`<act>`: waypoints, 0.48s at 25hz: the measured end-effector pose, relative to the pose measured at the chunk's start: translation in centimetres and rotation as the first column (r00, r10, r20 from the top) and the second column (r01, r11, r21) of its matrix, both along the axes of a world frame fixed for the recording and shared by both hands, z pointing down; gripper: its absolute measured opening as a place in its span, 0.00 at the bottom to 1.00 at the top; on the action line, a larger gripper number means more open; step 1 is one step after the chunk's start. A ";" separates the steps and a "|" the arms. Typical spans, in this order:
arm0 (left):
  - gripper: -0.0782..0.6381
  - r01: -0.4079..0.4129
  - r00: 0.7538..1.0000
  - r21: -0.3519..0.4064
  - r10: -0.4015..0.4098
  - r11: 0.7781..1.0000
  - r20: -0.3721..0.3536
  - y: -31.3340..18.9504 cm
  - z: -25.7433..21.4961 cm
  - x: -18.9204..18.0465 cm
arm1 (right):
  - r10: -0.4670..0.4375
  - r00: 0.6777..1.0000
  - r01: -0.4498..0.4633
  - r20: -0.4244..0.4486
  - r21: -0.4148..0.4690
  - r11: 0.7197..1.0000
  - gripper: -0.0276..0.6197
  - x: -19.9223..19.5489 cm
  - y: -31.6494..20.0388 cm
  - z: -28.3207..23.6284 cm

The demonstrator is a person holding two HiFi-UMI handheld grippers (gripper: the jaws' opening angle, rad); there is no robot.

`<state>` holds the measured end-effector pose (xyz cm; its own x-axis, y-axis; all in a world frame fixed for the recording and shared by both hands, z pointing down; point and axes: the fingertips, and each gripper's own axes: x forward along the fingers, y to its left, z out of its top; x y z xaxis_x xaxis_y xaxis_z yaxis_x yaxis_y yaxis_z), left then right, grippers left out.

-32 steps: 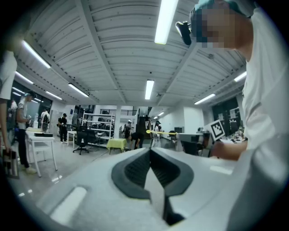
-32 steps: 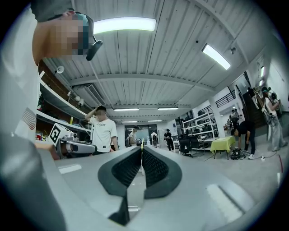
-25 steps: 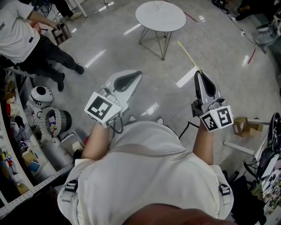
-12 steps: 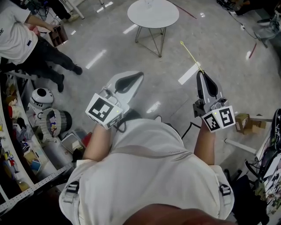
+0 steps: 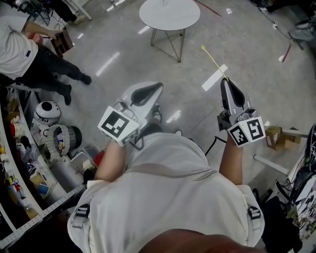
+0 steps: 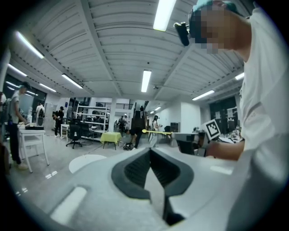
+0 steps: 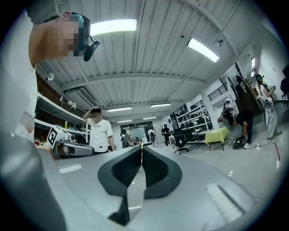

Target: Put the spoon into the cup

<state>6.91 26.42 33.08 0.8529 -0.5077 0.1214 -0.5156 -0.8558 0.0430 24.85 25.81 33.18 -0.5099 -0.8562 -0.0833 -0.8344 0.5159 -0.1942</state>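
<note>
head view: right claw (image 5: 224,81) clamped on the near end of the thin yellow spoon (image 5: 213,62). long axis in line with the claw, pointing up-left away from the person, free end out over the floor (image 5: 123,44). left claw (image 5: 159,85) closed, empty.
left gripper view: jaws together at the tips, nothing between. spoon (image 6: 156,131) lying level in the background, free end to the left.
right gripper view: jaws pinched on the spoon (image 7: 142,145), seen end-on as a thin sliver.

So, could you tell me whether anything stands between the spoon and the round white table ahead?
Nothing visible does. The spoon, clamped in the right gripper, points out over the floor, and only open floor lies between it and the round table. No cup can be made out.
</note>
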 end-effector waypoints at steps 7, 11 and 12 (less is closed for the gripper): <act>0.11 -0.010 0.999 -0.007 0.010 1.000 -0.035 -10.5 0.4 -1.6 | 0.028 0.999 -0.028 -0.035 -0.010 1.000 0.06 -1.2 -9.7 -0.3; 0.11 -0.017 0.998 -0.010 0.016 1.000 -0.057 -17.7 0.3 -3.6 | 0.056 0.994 -0.056 -0.096 0.001 0.998 0.06 -3.0 -16.6 -1.2; 0.11 -0.013 0.998 -0.016 0.012 1.000 -0.061 -19.5 0.2 -4.3 | 0.057 0.992 -0.056 -0.113 0.008 0.998 0.06 -3.7 -18.3 -1.6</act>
<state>2.64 6.92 33.26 0.8654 -0.4950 0.0773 -0.5005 -0.8613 0.0877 21.16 7.56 31.62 -0.4672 -0.8836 -0.0321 -0.8786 0.4680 -0.0951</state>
